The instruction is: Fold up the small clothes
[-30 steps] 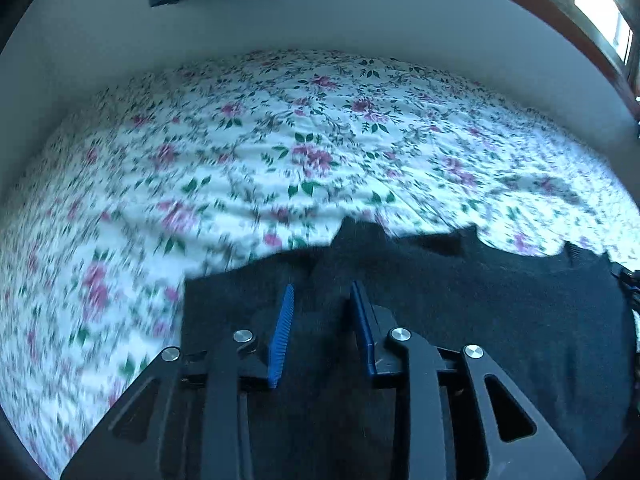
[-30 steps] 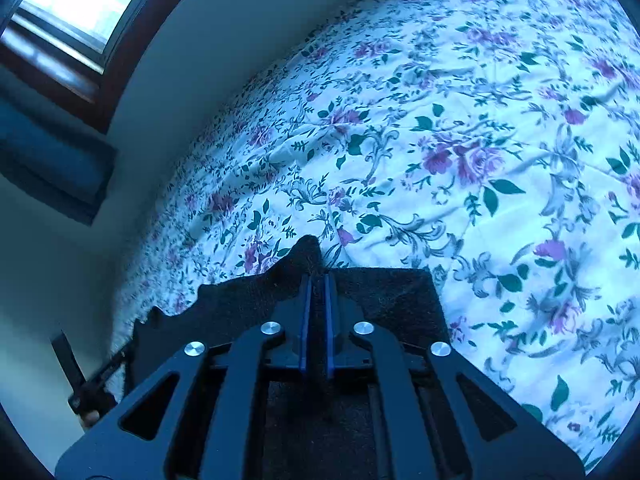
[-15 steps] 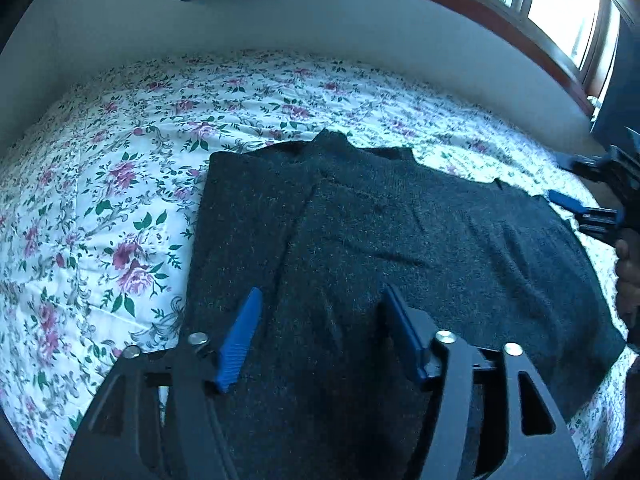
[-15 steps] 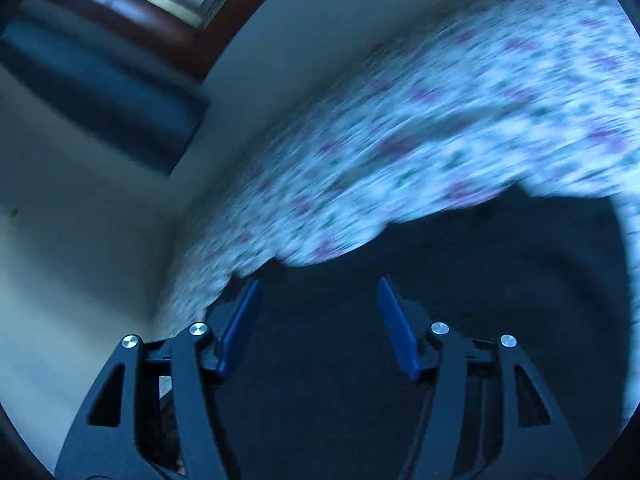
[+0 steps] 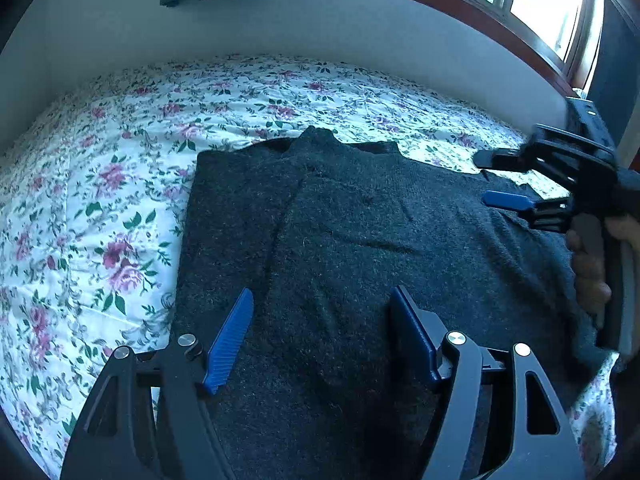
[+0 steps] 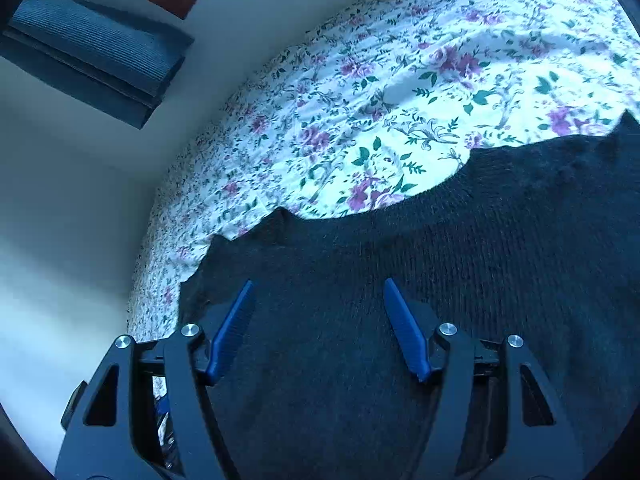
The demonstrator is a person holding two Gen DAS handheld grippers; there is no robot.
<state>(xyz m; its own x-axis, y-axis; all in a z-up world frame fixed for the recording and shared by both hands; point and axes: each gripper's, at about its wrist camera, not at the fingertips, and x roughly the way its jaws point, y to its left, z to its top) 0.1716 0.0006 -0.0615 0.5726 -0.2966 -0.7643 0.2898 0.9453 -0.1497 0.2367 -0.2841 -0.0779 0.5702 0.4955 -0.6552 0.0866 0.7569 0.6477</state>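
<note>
Right now I count one dark knit garment point(image 5: 360, 240), lying flat on the floral bedsheet point(image 5: 100, 220) with one side folded over the middle. I hold two grippers. My left gripper point(image 5: 320, 332) hovers over the garment's near part, jaws spread with nothing pinched between them. My right gripper point(image 6: 316, 320) is above the garment's other side, its jaws opening, only fabric lying beneath them. From the left view my right hand point(image 5: 592, 268) shows on its handle. One window point(image 5: 540, 12) and one dark curtain point(image 6: 96, 52) flank the wall.
</note>
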